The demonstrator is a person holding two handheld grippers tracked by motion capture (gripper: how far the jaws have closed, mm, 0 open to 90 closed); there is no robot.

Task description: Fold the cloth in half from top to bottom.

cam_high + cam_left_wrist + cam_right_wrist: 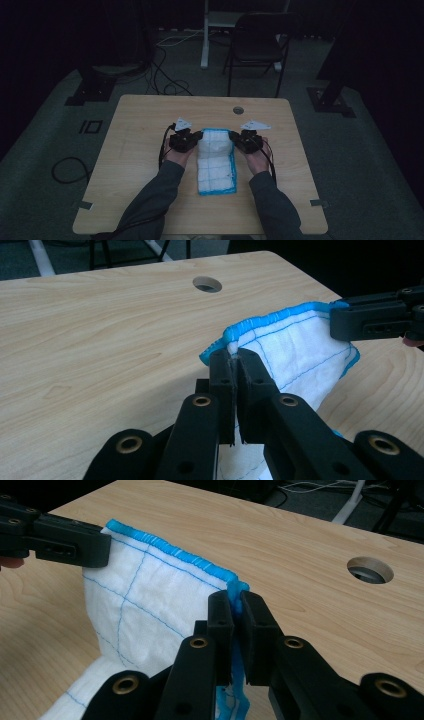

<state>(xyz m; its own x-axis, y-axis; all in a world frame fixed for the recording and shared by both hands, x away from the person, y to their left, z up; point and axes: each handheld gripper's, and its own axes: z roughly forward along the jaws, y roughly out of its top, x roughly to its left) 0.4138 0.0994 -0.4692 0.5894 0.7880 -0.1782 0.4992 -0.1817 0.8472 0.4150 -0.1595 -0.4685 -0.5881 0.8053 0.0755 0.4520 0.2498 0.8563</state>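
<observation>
A white cloth (pixel 216 162) with blue stitched lines and a blue hem lies lengthwise at the middle of the wooden table (pixel 140 115). Its far end is lifted off the wood. My left gripper (pixel 192 138) is shut on the far left corner of the cloth (pixel 280 347), jaws pinched together on the hem in the left gripper view (pixel 233 360). My right gripper (pixel 236 139) is shut on the far right corner of the cloth (pixel 145 592), the blue hem squeezed between its jaws (pixel 234 602). The hem runs taut between the two grippers.
A round cable hole (pixel 238 110) sits in the table beyond the cloth. A black chair (pixel 256 47) and a white desk leg (pixel 205 37) stand behind the table. Cables (pixel 67 170) lie on the dark floor at left.
</observation>
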